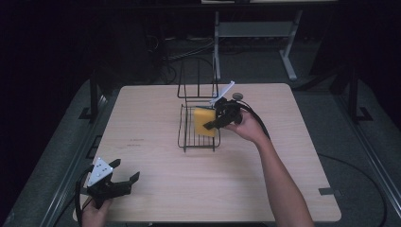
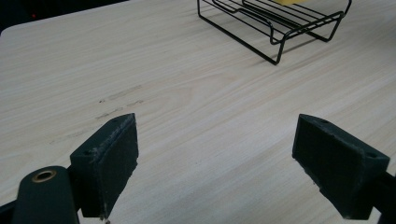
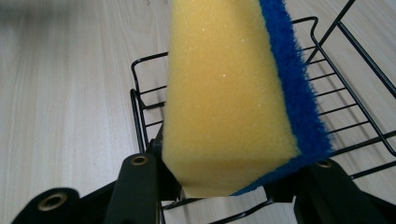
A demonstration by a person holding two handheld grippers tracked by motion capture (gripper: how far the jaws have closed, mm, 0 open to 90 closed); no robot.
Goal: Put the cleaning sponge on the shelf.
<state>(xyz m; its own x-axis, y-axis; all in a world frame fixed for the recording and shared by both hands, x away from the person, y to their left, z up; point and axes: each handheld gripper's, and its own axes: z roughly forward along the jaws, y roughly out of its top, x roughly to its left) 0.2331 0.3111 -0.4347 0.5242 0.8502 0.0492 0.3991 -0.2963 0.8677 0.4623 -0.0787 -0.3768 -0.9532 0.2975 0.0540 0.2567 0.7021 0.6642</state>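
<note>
A yellow sponge (image 1: 204, 121) with a blue scouring side (image 3: 294, 88) is held upright over a black wire rack (image 1: 187, 137) at the table's middle. My right gripper (image 1: 218, 118) is shut on the sponge (image 3: 224, 102), its jaws pressing the yellow face and the blue face near the sponge's lower end. The rack's floor wires (image 3: 345, 116) lie just below it. My left gripper (image 1: 124, 182) rests at the table's near left corner, open, with bare tabletop between its pads (image 2: 109, 161). The rack's near end (image 2: 280, 28) shows farther off.
The light wood table (image 1: 156, 165) has free room to the left and in front of the rack. The rack's tall wire back (image 1: 197, 78) rises at its far end. A small round object (image 1: 237, 96) lies behind the right hand. A metal frame (image 1: 283, 42) stands beyond the table.
</note>
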